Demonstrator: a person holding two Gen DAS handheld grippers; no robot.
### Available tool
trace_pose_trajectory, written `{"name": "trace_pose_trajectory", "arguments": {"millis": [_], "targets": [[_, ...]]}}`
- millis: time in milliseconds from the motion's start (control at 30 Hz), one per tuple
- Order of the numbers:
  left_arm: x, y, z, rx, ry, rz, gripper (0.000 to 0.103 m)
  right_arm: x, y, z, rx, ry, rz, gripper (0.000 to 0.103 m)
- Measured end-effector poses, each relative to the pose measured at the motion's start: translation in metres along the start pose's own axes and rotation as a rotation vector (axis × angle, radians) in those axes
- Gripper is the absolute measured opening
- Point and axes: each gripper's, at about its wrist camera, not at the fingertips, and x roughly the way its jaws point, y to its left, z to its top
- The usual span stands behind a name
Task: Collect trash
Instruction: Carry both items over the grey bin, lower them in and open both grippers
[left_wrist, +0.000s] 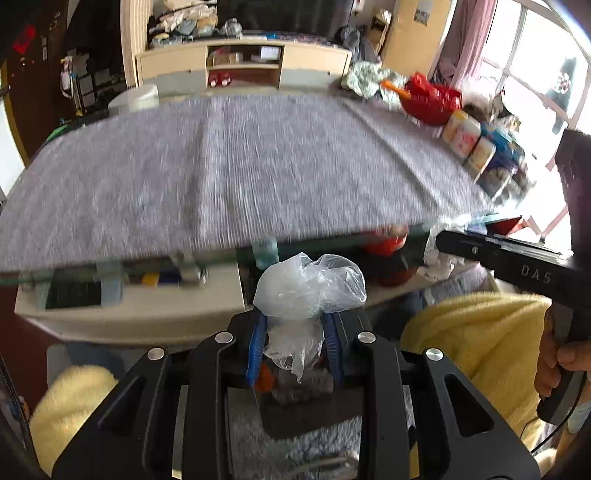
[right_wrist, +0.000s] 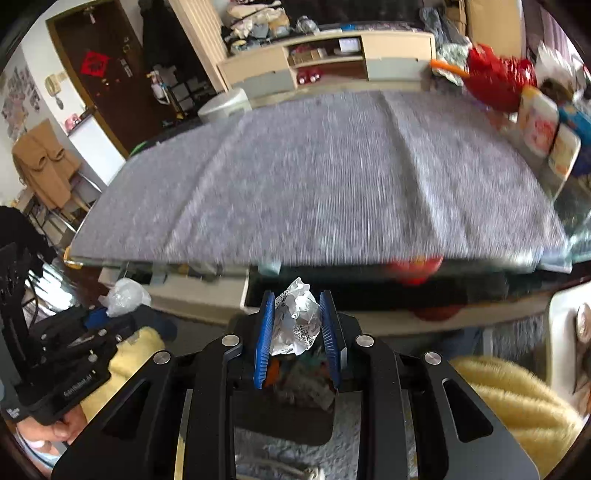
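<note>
**Mei:** Nearest to the left camera is the left gripper (left_wrist: 295, 332), and its blue fingers (left_wrist: 257, 345) are pinching a plastic bag (left_wrist: 308, 286). How does the bag sit?

**Jonas:** It stands upright between the fingers. Its long axis runs along them, away from the camera. The puffed part swells out above the fingertips and is wider than the gap; a thinner twisted part hangs down between the pads. It is clear and whitish, wrinkled, with shiny folds.

**Mei:** And the other side?

**Jonas:** The right gripper (right_wrist: 297, 325) has its fingers (right_wrist: 265, 338) closed on a crumpled paper ball (right_wrist: 297, 319). The paper is white with small dark print on it. It is a little taller than it is wide, and one pointed corner sticks up past the fingertips.

**Mei:** Where are both pieces, compared with the table?

**Jonas:** Both are in the air, in front of the near edge of the table (left_wrist: 37, 275) and lower than its grey cloth (left_wrist: 240, 166). Below each gripper I see a dark bin (right_wrist: 284, 417) with mixed things inside, on a pale rug (right_wrist: 332, 454). The picture is blurred, so I cannot tell what is in it.

**Mei:** Anything on the cloth?

**Jonas:** At the far right corner a red bag (left_wrist: 432, 98) and some boxes (left_wrist: 476, 144).
</note>
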Motion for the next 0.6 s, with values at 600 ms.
{"name": "trace_pose_trajectory", "arguments": {"millis": [600], "targets": [[0.081,0.003,-0.083,-0.071,0.216,-0.059,0.027,0.08,0.001,-0.067,0.017,0.162,0.014,0.029]]}}
